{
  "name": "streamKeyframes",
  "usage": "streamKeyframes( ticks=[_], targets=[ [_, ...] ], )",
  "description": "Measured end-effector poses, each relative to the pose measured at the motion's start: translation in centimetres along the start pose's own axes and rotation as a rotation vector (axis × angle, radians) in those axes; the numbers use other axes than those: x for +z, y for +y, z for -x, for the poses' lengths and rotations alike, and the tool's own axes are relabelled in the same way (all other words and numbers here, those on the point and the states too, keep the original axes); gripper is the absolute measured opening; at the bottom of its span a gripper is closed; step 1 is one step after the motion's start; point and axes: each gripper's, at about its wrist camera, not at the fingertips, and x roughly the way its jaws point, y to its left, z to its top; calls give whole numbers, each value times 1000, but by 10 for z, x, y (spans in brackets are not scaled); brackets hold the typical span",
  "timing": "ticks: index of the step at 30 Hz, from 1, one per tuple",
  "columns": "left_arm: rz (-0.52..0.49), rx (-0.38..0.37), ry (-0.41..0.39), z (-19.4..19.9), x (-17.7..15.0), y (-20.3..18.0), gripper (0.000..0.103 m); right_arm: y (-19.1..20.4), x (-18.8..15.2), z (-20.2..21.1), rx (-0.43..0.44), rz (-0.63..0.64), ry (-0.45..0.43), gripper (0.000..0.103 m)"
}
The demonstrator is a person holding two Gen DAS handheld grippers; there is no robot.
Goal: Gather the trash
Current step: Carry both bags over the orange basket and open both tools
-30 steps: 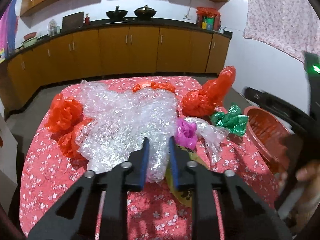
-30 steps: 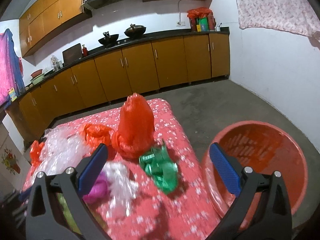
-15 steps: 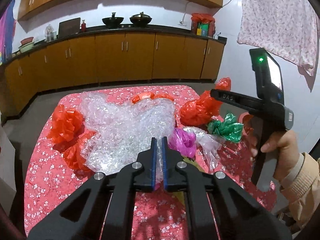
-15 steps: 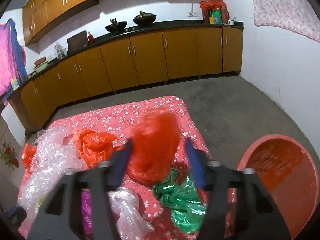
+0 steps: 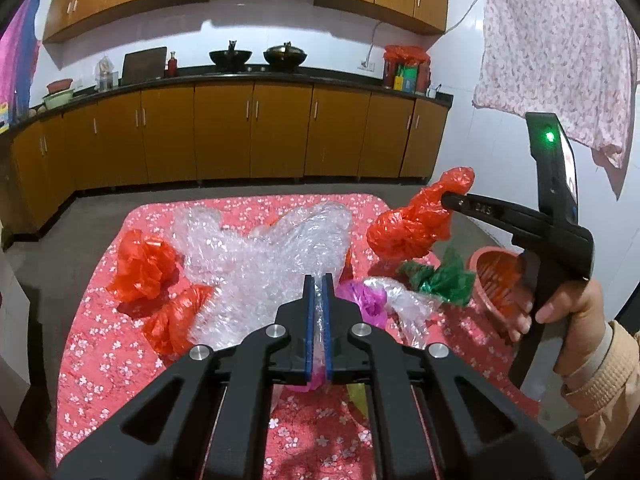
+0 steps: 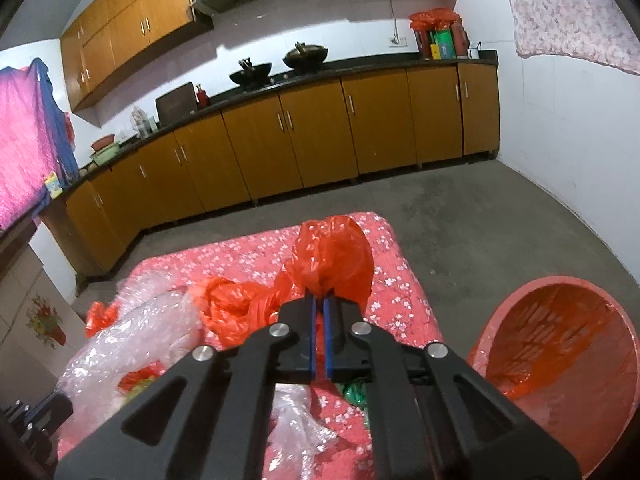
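The left gripper [image 5: 318, 280] has its jaws pressed together on a thin fold of the clear bubble wrap [image 5: 264, 264], which runs between the blue pads and spreads away over the middle of the desk [image 5: 100, 344], a surface covered in a red cloth with small white flowers. Left of the bubble wrap lie two crumpled red plastic bags, one farther [image 5: 146, 264] and one nearer [image 5: 176, 318]. Just right of the left gripper's tips sit a magenta plastic bag [image 5: 366, 300] and a clear plastic bag [image 5: 404, 300], and beyond them a green plastic bag [image 5: 442, 278] near the desk's right edge.

The right gripper [image 6: 319, 300], held by a hand [image 5: 568, 312] in a beige sleeve [image 5: 604, 376], has its jaws closed tight on the neck of a knotted red plastic bag [image 6: 332, 256]. In the left wrist view this bag [image 5: 408, 228] hangs from the gripper's tips at the far right of the desk, its lower part close to the cloth; whether it touches cannot be told. Another red bag [image 6: 232, 304] lies just left of it in the right wrist view.

A red plastic basket [image 6: 560, 364] stands on the floor off the desk's right side, tilted with its mouth toward the camera. Brown kitchen cabinets [image 5: 256, 136] run along the far wall.
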Motion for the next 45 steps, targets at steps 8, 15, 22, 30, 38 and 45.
streamKeyframes(
  ticks=[8, 15, 22, 30, 38, 45],
  targets=[
    [-4, -6, -55, 19, 11, -1, 3, 3, 1, 34, 11, 16, -46, 4],
    [-32, -35, -95, 32, 19, -14, 3, -11, 4, 66, 1, 16, -79, 4],
    [-69, -106, -107, 32, 25, -38, 3, -38, 5, 100, -51, 5, -105, 4],
    [-134, -229, -106, 17, 33, -89, 3, -87, -3, 140, -181, -10, -138, 4],
    [-175, -365, -71, -11, 33, -150, 3, -154, -15, 167, -300, -86, -136, 4],
    [-207, -453, -32, -43, 28, -197, 3, -203, -16, 167, -372, -146, -118, 4]
  ],
)
